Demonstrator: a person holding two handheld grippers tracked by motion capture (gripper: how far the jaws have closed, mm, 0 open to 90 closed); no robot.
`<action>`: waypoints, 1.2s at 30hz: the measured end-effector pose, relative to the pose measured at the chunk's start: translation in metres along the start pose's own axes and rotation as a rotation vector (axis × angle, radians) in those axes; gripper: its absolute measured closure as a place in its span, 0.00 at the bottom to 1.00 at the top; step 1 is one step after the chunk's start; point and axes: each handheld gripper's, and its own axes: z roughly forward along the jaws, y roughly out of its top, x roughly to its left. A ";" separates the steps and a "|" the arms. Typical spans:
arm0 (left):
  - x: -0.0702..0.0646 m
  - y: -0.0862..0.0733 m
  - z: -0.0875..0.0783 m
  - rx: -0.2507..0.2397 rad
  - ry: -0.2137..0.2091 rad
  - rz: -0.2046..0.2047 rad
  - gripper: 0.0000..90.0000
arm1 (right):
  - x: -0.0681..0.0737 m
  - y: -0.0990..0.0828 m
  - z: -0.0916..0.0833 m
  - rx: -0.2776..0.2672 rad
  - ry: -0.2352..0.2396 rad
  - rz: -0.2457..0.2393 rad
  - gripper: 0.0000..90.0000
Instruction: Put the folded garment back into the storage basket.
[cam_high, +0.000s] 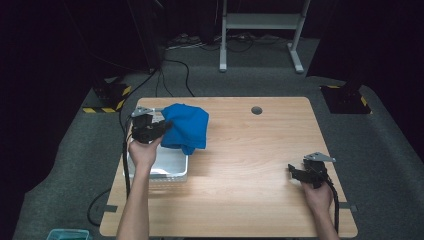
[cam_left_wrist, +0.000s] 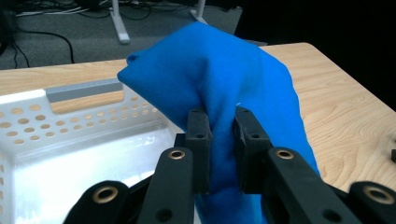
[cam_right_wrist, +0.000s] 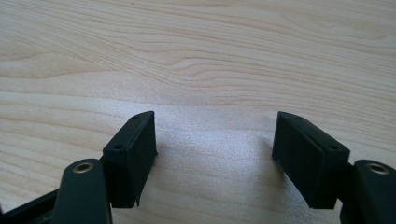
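A bright blue cloth (cam_high: 187, 125) hangs bunched in the air over the right end of a white perforated basket (cam_high: 172, 169) at the table's left. My left gripper (cam_high: 161, 128) is shut on a fold of that cloth (cam_left_wrist: 219, 88), which is squeezed between the two black pads (cam_left_wrist: 200, 140). The basket (cam_left_wrist: 70, 121) lies just below and to the left of the jaws, its inside bare. Near the table's right front, my right gripper (cam_high: 296, 172) rests low over the wood. Its jaws (cam_right_wrist: 215, 154) stand wide apart with only bare tabletop between them.
The wooden table (cam_high: 250, 150) has a round cable hole (cam_high: 256, 110) at its back edge. Behind it stand a white metal frame (cam_high: 260, 30) and loose cables on grey carpet. A teal bin (cam_high: 67, 234) sits on the floor at the front left.
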 end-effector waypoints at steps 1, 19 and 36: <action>0.001 0.000 0.000 0.001 0.003 -0.002 0.87 | 0.000 0.000 0.000 0.000 0.000 0.000 0.34; 0.021 -0.016 0.004 0.026 0.054 -0.013 0.87 | 0.000 0.000 0.000 0.000 0.000 0.000 0.34; 0.042 -0.040 0.020 0.084 0.109 -0.049 0.87 | 0.000 0.000 0.000 0.000 -0.001 0.000 0.34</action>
